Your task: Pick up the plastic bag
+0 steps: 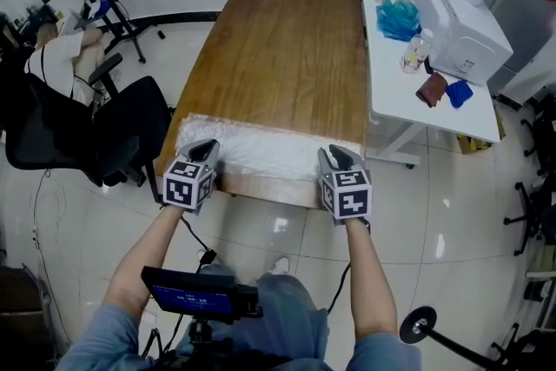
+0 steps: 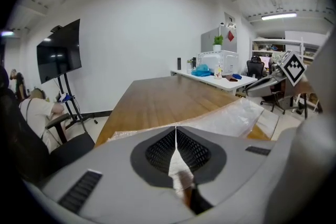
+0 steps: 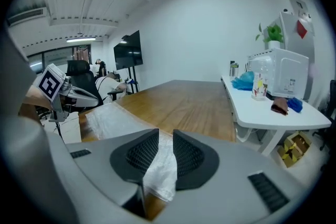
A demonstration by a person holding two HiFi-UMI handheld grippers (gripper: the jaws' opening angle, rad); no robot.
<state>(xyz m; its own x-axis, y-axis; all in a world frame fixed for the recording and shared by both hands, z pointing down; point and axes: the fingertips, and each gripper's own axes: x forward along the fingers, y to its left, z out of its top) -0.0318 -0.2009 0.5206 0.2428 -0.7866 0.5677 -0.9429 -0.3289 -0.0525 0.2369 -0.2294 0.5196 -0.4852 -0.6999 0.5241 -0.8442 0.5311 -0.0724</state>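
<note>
Plastic bag (image 1: pixel 261 148) first: thin, clear, crinkled film, lying in a flat strip across the near end of the wooden table (image 1: pixel 278 56), from one corner to the other. Judge it almost weightless, limp and slippery. It will likely sag between two holds, cling to the wood and slide out of a weak pinch, though it should not break. Its near edge at the two table corners looks the best place to grip, and you hold it there. Your left gripper (image 2: pixel 176 134), at the table's near left corner, has its jaws pressed together on a single fold of film. Your right gripper (image 3: pixel 164 139), at the near right corner, has its jaws slightly apart, a thicker bunch of film filling the gap. Left of the table stands a black chair (image 1: pixel 130 130); right of it, a white desk (image 1: pixel 391 74).
</note>
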